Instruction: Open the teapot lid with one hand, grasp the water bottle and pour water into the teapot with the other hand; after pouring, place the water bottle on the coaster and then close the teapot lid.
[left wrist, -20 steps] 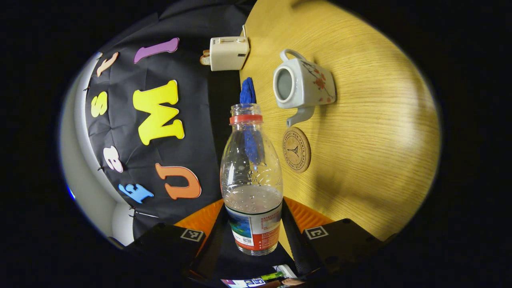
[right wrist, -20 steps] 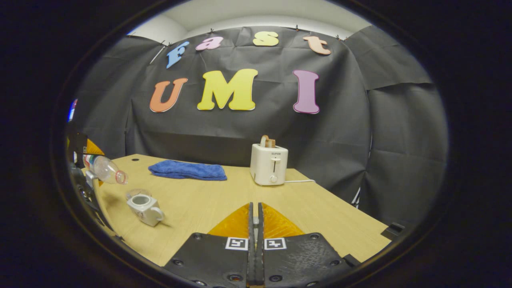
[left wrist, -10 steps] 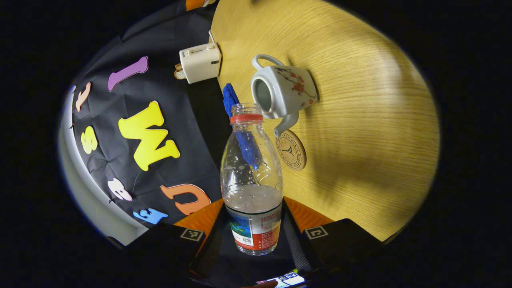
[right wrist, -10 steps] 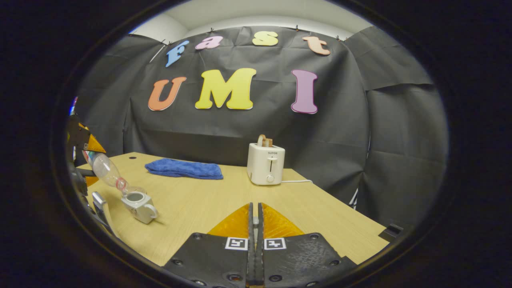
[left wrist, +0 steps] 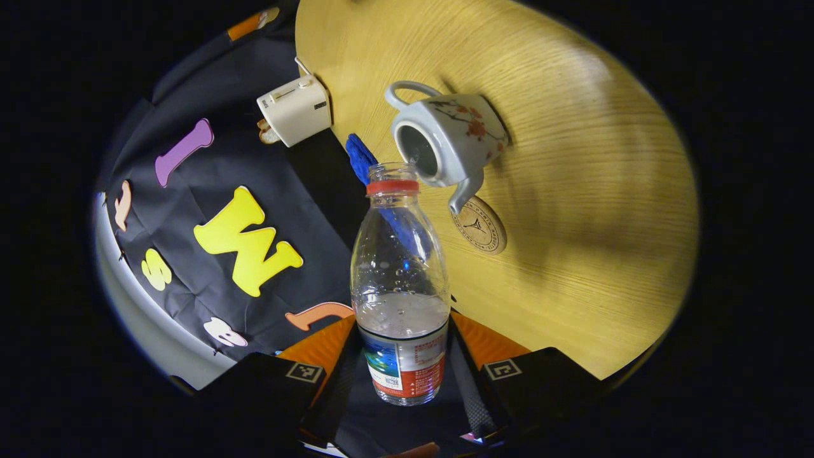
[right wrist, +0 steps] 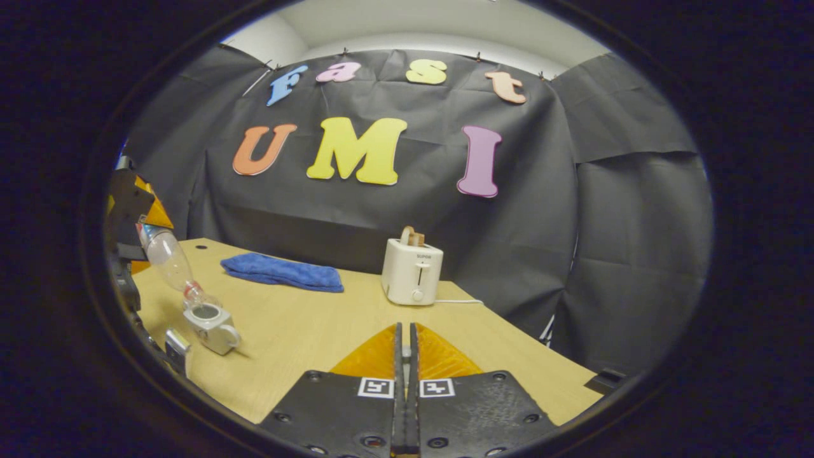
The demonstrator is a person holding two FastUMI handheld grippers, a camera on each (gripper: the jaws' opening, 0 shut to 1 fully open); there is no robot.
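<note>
Left claw (left wrist: 405,375) is clamped on the water bottle (left wrist: 400,299), both fingers pressing the labelled lower body. Versus 1 s ago, the bottle has tipped further: in the right gripper view it went from roughly level above the pot to neck-down, mouth now right at the teapot (right wrist: 210,321) opening. In the left gripper view the teapot (left wrist: 448,140) has slid from well beyond the bottle mouth to just past it, rim close beside the red neck ring. Some water sits in the bottle; I cannot tell whether any is flowing. Teapot is lidless, and upright on the bench (left wrist: 572,191). Coaster (left wrist: 478,224) lies flat just off the spout tip, nothing on it.

Right claw (right wrist: 405,356) has its fingers pressed together, same as both earlier frames; whether the lid or anything else sits between them I cannot tell. Its view has shifted slightly, with the toaster and cloth sitting a bit more to the left than before.

Bench is light wood grain. Blue cloth (right wrist: 282,271) lies folded towards the back, white toaster (right wrist: 412,271) with bread in its slot stands to the right of it, cord trailing off right. Black drape forms the booth wall (right wrist: 604,254) behind and right; pale ceiling shows above it.
</note>
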